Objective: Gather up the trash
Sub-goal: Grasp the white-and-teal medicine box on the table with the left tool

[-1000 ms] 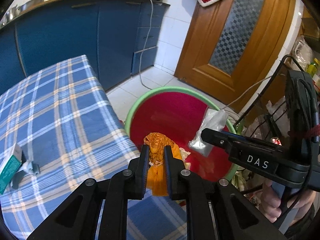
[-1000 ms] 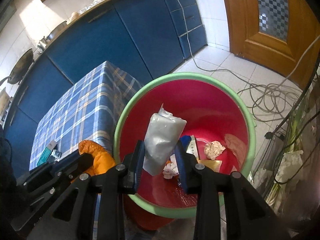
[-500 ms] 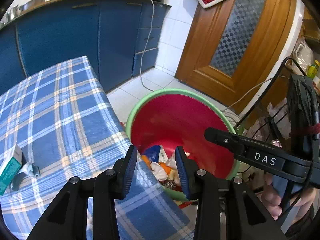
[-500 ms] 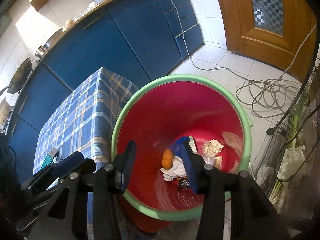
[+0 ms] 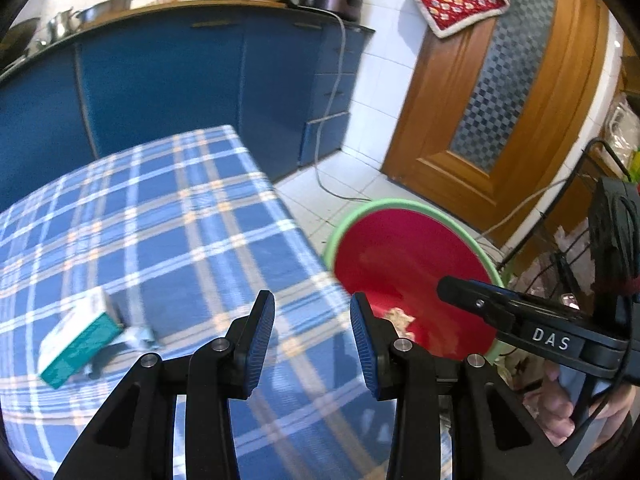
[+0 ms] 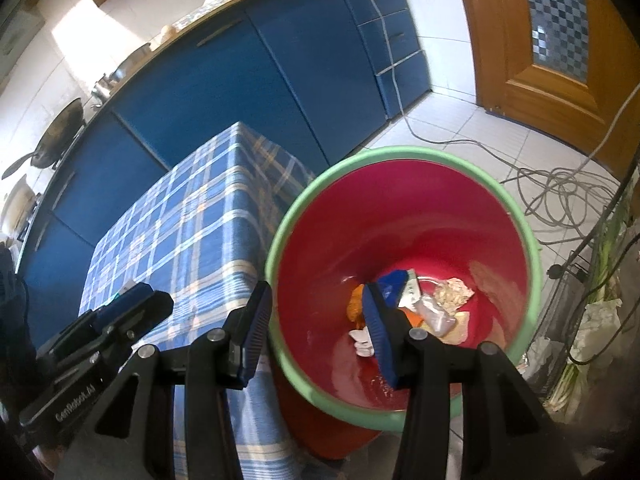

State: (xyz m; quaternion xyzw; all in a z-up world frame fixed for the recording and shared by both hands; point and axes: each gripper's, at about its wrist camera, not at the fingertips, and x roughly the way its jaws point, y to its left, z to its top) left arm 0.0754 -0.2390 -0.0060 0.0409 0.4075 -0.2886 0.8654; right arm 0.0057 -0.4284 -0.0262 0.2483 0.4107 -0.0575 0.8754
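A red bin with a green rim [image 6: 304, 216] stands on the floor beside the table; it also shows in the left wrist view [image 5: 384, 206]. Inside lie an orange wrapper [image 6: 355, 306], a silver pouch [image 6: 436, 316], crumpled paper [image 6: 454, 292] and other scraps. My right gripper [image 6: 316, 328] is open and empty above the bin's near rim. My left gripper [image 5: 312, 332] is open and empty over the blue plaid tablecloth [image 5: 160, 232]. A teal and white box [image 5: 76, 336] lies on the cloth to its left, with a small crumpled scrap [image 5: 138, 336] beside it.
Blue kitchen cabinets [image 5: 160, 80] stand behind the table. A wooden door [image 5: 500, 100] is at the right. Cables [image 6: 560, 188] lie on the tiled floor. A wire rack with bags [image 6: 592, 304] stands right of the bin.
Both grippers opened: the orange wrapper and the silver pouch dropped into the bin. My left gripper has since swung left, back over the table. Both jaws stand wider now.
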